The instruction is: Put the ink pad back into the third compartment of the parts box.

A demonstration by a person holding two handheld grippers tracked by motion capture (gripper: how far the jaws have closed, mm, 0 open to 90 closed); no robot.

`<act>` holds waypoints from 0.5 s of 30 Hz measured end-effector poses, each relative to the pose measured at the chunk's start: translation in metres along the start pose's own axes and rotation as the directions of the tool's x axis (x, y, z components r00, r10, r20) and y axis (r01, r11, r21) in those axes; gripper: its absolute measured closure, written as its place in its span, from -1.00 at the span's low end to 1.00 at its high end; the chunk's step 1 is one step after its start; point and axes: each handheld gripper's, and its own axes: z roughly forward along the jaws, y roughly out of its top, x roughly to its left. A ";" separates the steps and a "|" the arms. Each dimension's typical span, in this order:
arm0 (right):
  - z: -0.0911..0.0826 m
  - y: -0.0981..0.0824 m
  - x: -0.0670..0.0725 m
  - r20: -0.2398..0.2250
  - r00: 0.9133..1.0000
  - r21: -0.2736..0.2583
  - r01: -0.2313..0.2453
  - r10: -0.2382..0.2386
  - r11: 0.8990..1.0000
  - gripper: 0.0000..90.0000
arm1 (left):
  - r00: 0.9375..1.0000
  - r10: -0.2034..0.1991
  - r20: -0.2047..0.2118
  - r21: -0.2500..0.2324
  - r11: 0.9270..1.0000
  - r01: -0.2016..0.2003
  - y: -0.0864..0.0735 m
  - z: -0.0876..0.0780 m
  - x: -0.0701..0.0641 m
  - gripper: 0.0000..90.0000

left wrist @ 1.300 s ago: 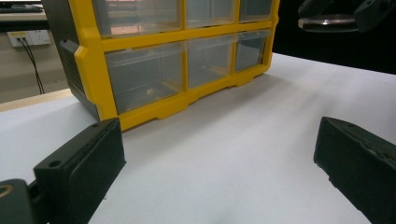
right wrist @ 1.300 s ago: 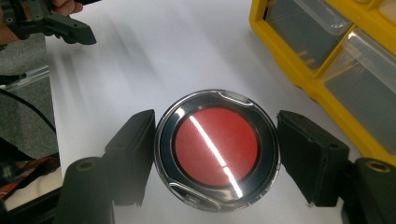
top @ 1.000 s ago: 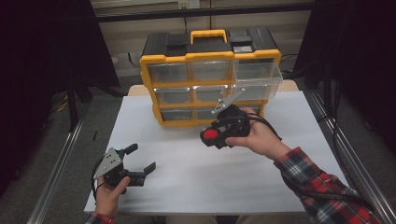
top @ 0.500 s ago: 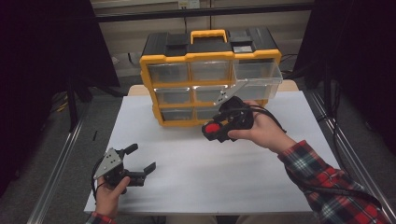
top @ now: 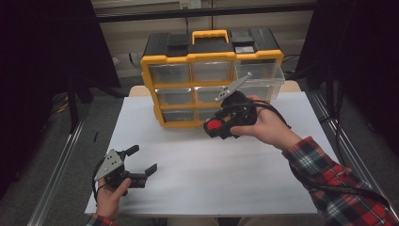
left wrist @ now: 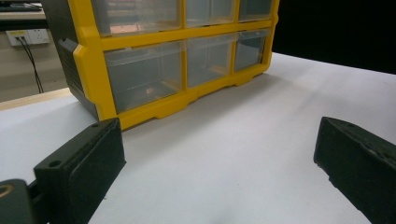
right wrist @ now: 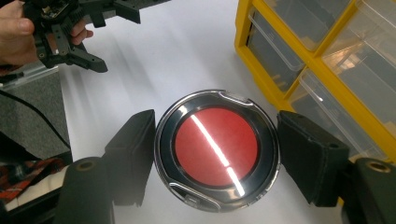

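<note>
Red-faced and rimmed in glossy black, the round disc (right wrist: 216, 150) sat clamped by its edges in the right gripper (right wrist: 215, 154), above the white table (top: 263, 174) before the drawer organizer (top: 211, 75). It looked rigid, light and slippery; rim grip suited it. The left gripper (left wrist: 219, 163) stood apart, empty.

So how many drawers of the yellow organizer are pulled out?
1: the top right drawer of the organizer sticks out toward the table. The other eight fronts sit flush, though the right gripper with its red disc covers part of the lower right ones.
</note>
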 end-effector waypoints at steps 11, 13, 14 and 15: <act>-0.010 0.010 -0.003 0.002 1.000 -0.001 0.010 -0.010 1.000 -0.33 | 1.000 -0.009 0.002 -0.004 1.000 0.009 0.000 0.000 -0.001 -0.96; -0.012 0.011 -0.003 0.003 1.000 0.000 0.010 -0.010 1.000 -0.33 | 1.000 -0.008 0.003 -0.004 1.000 0.008 0.000 0.000 0.000 -0.96; -0.013 0.012 -0.003 0.000 1.000 -0.003 0.006 -0.006 1.000 -0.33 | 1.000 -0.004 0.001 -0.002 1.000 0.004 0.000 0.000 0.000 -0.96; -0.014 0.013 -0.003 0.000 1.000 -0.003 0.009 -0.009 1.000 -0.33 | 1.000 -0.003 0.001 -0.002 1.000 0.003 0.000 0.000 0.000 -0.96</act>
